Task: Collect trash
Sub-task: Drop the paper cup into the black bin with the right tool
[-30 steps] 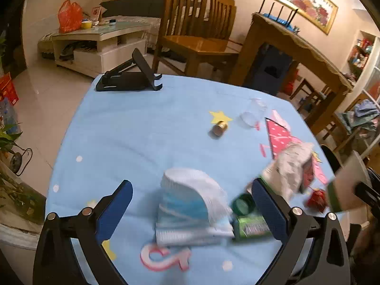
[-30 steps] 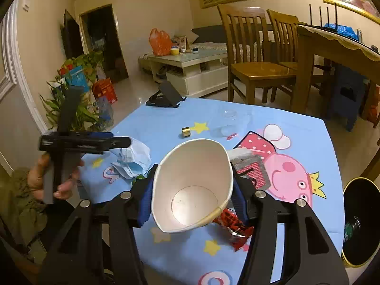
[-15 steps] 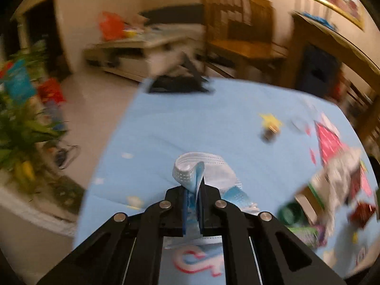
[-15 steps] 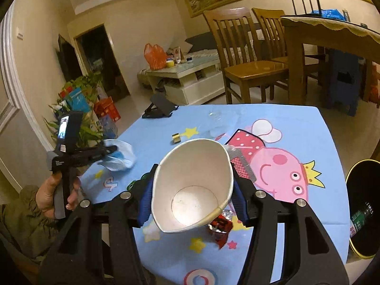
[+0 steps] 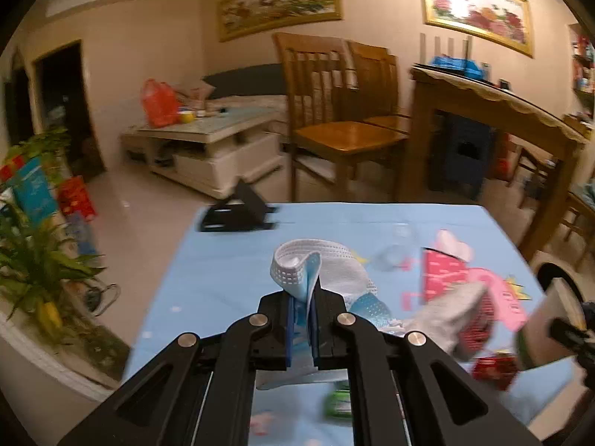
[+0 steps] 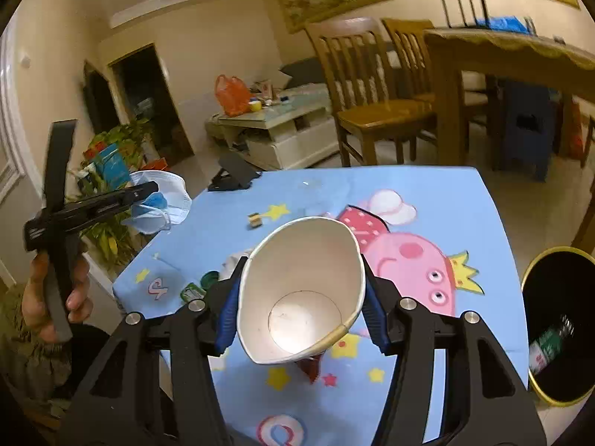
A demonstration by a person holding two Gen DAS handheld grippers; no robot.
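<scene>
**Both grippers loaded: mask on the left, cup on the right**

Your left gripper [image 5: 301, 325] has its blue pads pressed together on a face mask [image 5: 316, 271], which stands up out of the jaws at the centre of the left wrist frame. One mask is certain; whether the bundle holds more, you cannot tell. Its white pleated band curls over at the top and the blue side faces the pads, so the long axis runs roughly upward and away from the camera. In the right wrist frame the same mask [image 6: 160, 200] hangs off the gripper tip at the middle left, clear of the blue tablecloth [image 6: 427, 186], with your left hand [image 6: 52, 297] on the handle below.

Your right gripper [image 6: 301, 304] clamps one paper cup [image 6: 301, 290], squeezed into an oval between the blue fingers [image 6: 227, 316]. The cup's mouth faces the camera and its base points forward and down toward the table.

Left on the cloth, lower centre of the right wrist frame: one green bottle cap [image 6: 210, 278], one small green packet [image 6: 191, 291], one red wrapper [image 6: 310, 366] under the cup, and one small brass-coloured piece [image 6: 254, 220] beside a yellow star. A grey-white crumpled wrapper [image 5: 450, 316] lies at the right of the left wrist frame.

One black bin [image 6: 557, 327] with a yellow rim stands at the lower right, beside the table; a green bottle [image 6: 546, 342] lies inside. One black stand [image 6: 232, 176] sits at the table's far edge.
</scene>
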